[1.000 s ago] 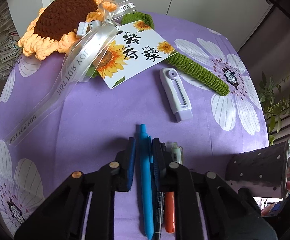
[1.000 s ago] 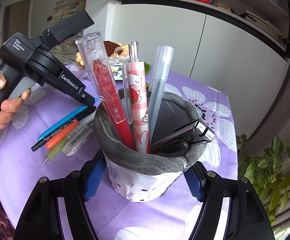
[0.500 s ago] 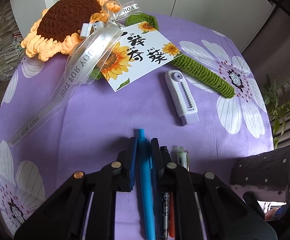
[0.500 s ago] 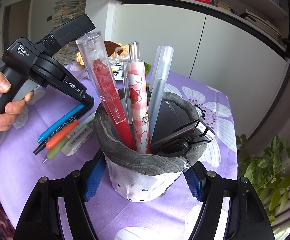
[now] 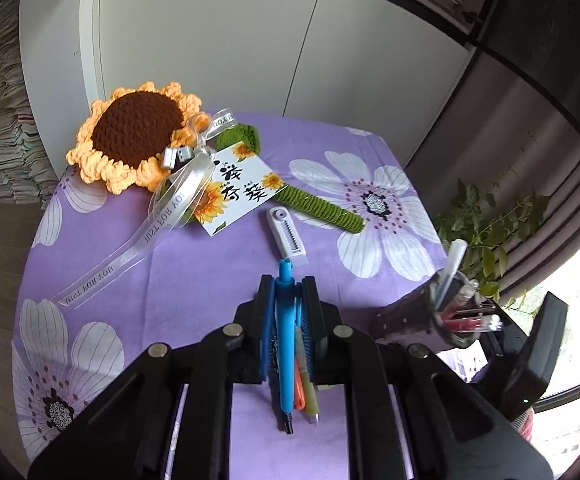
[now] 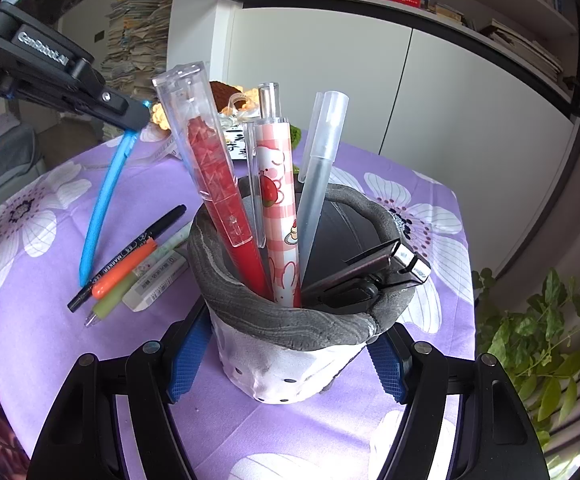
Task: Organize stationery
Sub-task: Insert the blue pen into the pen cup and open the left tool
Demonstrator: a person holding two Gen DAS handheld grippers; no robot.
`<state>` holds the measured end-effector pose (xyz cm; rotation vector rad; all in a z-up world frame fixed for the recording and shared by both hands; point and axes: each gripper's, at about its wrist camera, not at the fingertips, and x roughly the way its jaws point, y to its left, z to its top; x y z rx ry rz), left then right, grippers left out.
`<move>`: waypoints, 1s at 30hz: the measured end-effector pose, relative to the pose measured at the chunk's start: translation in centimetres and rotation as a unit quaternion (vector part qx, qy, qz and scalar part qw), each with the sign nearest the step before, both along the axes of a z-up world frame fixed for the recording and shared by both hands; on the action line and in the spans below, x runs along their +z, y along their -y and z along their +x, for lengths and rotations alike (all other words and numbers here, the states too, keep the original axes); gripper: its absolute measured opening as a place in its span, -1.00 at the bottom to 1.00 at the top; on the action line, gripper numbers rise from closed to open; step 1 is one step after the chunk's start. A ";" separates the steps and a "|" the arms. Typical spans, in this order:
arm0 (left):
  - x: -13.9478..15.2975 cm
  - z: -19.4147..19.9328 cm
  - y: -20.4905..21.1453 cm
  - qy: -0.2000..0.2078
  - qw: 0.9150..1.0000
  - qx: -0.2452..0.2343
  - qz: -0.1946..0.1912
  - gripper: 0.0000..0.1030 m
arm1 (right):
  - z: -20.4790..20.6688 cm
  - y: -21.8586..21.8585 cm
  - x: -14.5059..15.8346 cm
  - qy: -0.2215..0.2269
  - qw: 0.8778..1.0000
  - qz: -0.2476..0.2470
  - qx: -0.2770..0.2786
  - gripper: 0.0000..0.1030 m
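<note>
My left gripper is shut on a blue pen and holds it in the air above the purple flowered tablecloth. In the right wrist view the blue pen hangs tip-down from that gripper. My right gripper is shut on a grey fabric pen holder, one pad on each side. Several pens and a black clip stand in the holder. On the cloth to its left lie a black marker, an orange pen, a green pen and an eraser.
A white correction tape lies just past the left gripper. Farther back rest a crochet sunflower, its green stem, a card and a clear ribbon. A leafy plant stands off the table's right edge.
My left gripper has risen with the blue pen, lifting it off the cloth and away from the other pens. The right gripper and the holder have stayed still.
</note>
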<state>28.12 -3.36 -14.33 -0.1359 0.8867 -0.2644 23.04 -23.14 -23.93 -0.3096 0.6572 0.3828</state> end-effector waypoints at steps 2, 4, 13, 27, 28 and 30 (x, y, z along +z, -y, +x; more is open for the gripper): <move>1.3 -0.8 0.2 0.012 1.000 -0.010 -0.010 -0.78 | 0.0 0.0 0.0 0.000 1.000 0.000 0.000 0.41; 2.7 -1.6 0.6 0.028 0.999 -0.023 -0.022 -0.78 | 0.0 0.0 0.0 0.000 1.000 -0.001 0.000 0.41; 10.2 -4.0 4.0 0.154 0.983 -0.082 -0.065 -0.78 | -0.1 0.1 0.0 0.001 1.000 -0.001 0.000 0.41; 8.1 -1.0 10.3 0.134 0.981 -0.138 -0.029 -0.78 | -0.2 0.2 -0.1 0.001 1.000 -0.002 0.000 0.41; 7.5 -0.8 10.5 0.126 0.982 -0.139 -0.024 -0.78 | -0.2 0.2 -0.1 0.001 1.000 -0.002 0.000 0.41; 6.5 -0.4 10.9 0.114 0.983 -0.140 -0.013 -0.78 | -0.2 0.1 -0.1 0.001 1.000 -0.002 0.000 0.41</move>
